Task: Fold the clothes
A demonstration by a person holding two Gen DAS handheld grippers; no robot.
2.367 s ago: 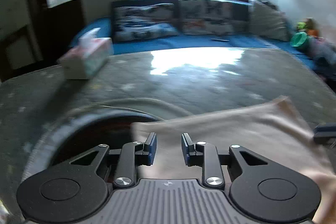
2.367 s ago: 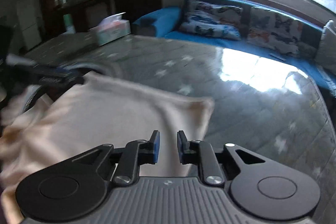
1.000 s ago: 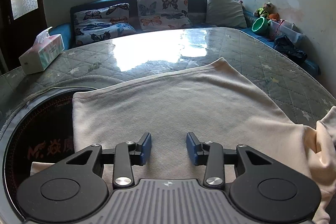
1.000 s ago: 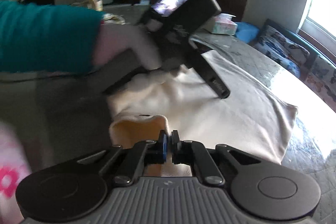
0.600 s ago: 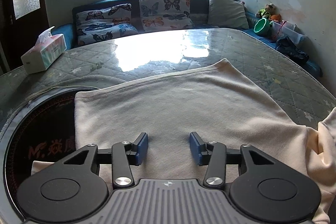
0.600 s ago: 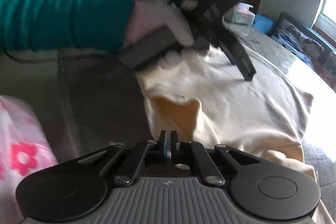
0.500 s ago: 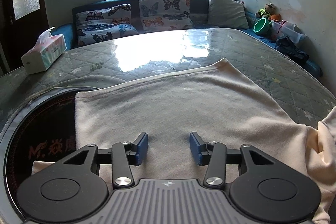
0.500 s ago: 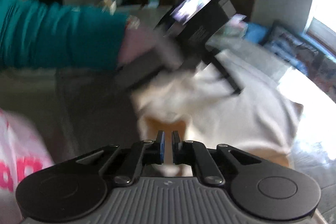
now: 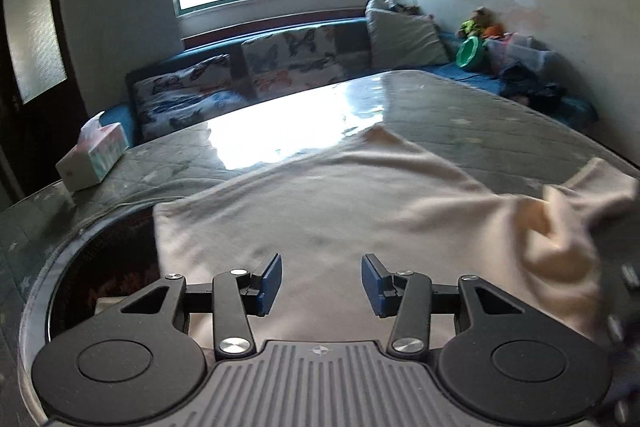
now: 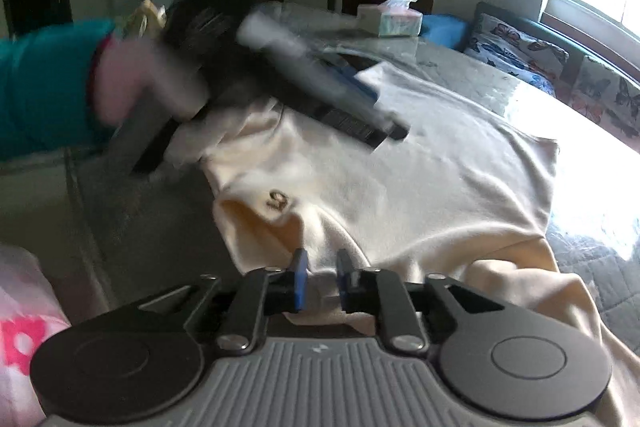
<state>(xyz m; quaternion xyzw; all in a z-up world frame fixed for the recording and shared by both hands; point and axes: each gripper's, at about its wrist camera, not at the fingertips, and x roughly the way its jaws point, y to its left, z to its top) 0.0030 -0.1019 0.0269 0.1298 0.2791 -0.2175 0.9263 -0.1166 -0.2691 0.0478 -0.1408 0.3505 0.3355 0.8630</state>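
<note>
A cream garment (image 9: 340, 195) lies spread on the quilted table, its far sleeve bunched up at the right (image 9: 560, 227). Just above its near part my left gripper (image 9: 322, 279) stands open with nothing between the fingers. In the right wrist view the same garment (image 10: 420, 187) shows its neckline and a small label (image 10: 276, 201). My right gripper (image 10: 322, 277) hovers at the neck edge. Its jaws are opening and the pads do not press the cloth. A hand in a teal sleeve (image 10: 48, 91) holds the blurred left gripper (image 10: 376, 111) over the garment's far side.
A tissue box (image 9: 92, 159) stands at the table's far left, also seen as the tissue box (image 10: 396, 19). A dark round inset (image 9: 100, 267) lies under the garment's left edge. A blue sofa with butterfly cushions (image 9: 288, 63) runs behind. Pink flowered cloth (image 10: 20, 327) lies bottom left.
The right jaws, shut at the garment's neck edge a second ago, have parted. The left gripper has swung sideways and rolled, and its jaws stand slightly wider.
</note>
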